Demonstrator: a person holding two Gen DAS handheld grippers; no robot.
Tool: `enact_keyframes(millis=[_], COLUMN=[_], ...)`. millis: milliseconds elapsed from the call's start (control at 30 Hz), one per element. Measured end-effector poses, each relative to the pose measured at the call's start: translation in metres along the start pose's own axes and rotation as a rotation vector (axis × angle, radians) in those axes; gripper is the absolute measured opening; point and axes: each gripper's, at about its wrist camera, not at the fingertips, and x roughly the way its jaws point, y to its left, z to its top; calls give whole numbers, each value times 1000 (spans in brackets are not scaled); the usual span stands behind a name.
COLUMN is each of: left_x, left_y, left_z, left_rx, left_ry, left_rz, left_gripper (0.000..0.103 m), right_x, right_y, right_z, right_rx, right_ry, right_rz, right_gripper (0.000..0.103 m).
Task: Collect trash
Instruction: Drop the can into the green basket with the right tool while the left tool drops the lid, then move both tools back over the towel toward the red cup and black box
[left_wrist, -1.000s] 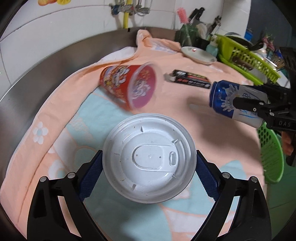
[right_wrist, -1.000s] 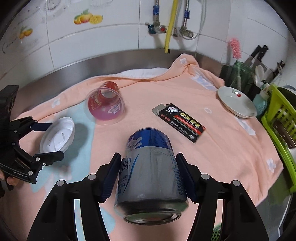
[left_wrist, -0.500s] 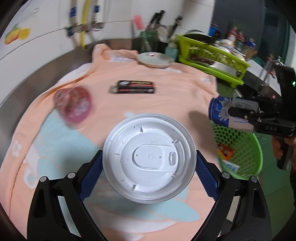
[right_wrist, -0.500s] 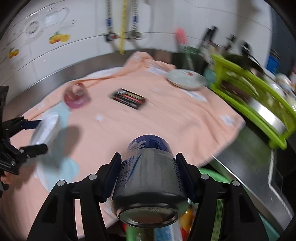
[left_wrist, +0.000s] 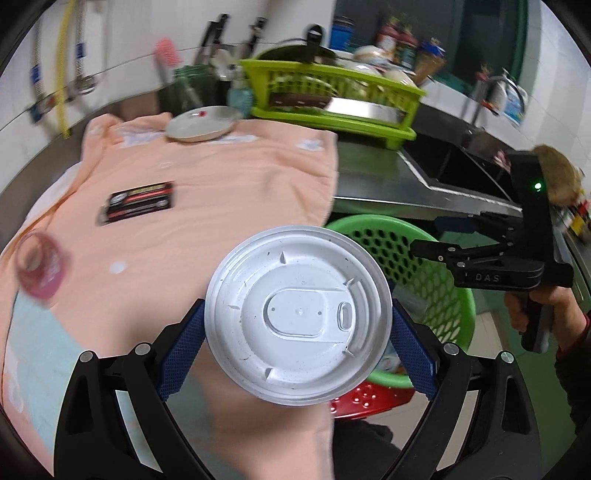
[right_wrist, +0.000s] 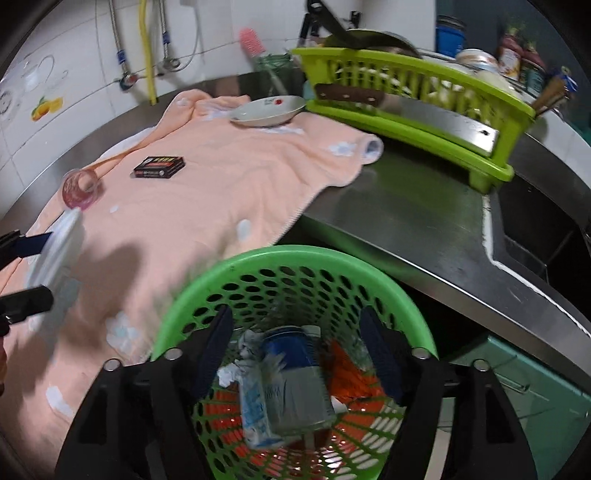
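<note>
Two claws: one in each hand, both above the right end of the steel desk (right_wrist: 417, 225).
Left claw (left_wrist: 297, 332): pinching a round white plastic cup lid (left_wrist: 297, 314) by its rim, one blue pad on each side; lid faces the camera, held in the air over the edge of the peach towel (left_wrist: 221, 192), beside the basket.
Right claw (right_wrist: 295, 350): spread wide, nothing between its blue pads, hovering over the basket mouth.
Green perforated plastic basket (right_wrist: 295, 258): below the desk edge, just off the towel's corner; standing on something red, seen in the left view.
Blue and silver drink can (right_wrist: 295, 387): lying inside the basket on crumpled paper and wrappers, clear of the pads.
Red printed plastic cup (right_wrist: 79, 188): on its side on the towel, far left, mouth toward the camera.
Black rectangular box with red print (right_wrist: 159, 167): flat on the towel, between the cup and the plate.
White round plate (right_wrist: 267, 109): on the towel's far edge, just beside the lime-green dish rack (right_wrist: 406, 88).
Sharpness: left view blurred at the cup.
</note>
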Motion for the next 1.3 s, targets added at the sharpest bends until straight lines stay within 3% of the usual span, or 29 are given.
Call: enact_keyframes(millis=[533,967,1300], left_x=[71,68,51], left_y=[-66,-66,-51], left_z=[12,7,4], left_rx=[67,56,40], left_ry=[126,132,109], left_rz=[-51,-74,-46], left_gripper=[94,97,97], right_x=[-34,-37,-40], right_y=[-42,-34,-23], right_z=[-22,-18,-7], right_rx=[52,38,14], right_ry=[-51,-65,-78], right_rz=[-37,-29,-13], right_gripper=[80,80,80])
